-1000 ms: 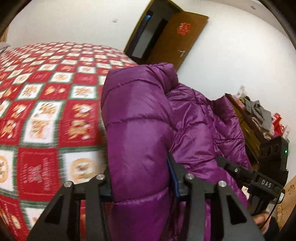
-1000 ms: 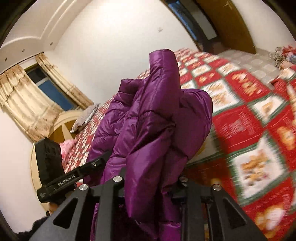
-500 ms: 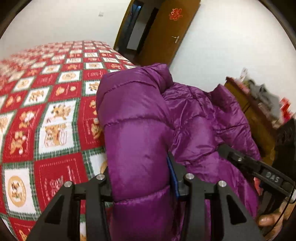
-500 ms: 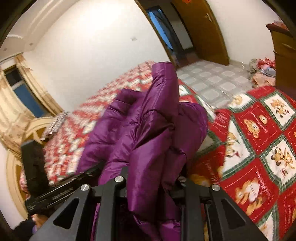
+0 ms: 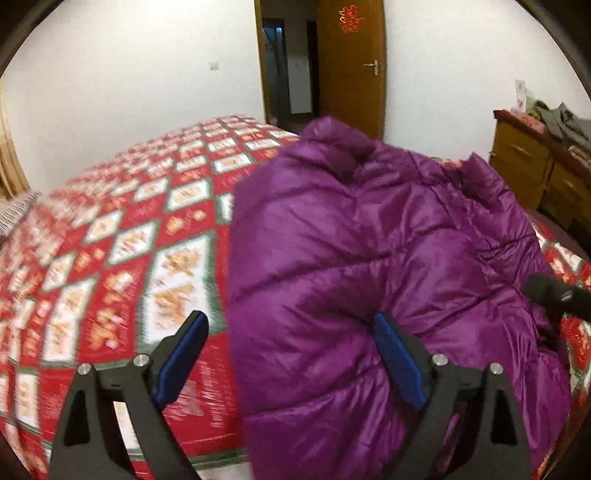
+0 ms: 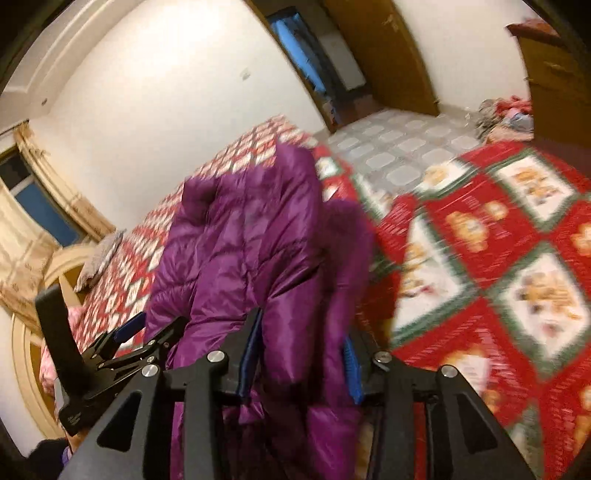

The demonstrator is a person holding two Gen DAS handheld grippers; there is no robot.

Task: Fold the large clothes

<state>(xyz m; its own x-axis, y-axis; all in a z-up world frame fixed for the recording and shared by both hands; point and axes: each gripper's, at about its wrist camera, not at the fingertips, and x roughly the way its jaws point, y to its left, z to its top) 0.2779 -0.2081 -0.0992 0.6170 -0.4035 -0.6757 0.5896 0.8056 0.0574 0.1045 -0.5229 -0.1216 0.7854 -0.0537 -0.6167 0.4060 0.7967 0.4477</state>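
Only a red paper character [image 5: 350,19] on the brown door [image 5: 351,70], its strokes unreadable.

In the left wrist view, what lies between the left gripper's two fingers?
Left wrist view: the left gripper has just opened. Its left finger stands over the bedspread; bedspread, then the purple jacket, fills the gap to the right finger.

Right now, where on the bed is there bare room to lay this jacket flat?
The red patterned bedspread lies bare left of the purple jacket, back toward the wall. In the right wrist view, more bare bedspread runs right of it. Crowded: the dresser, piled with clothes.
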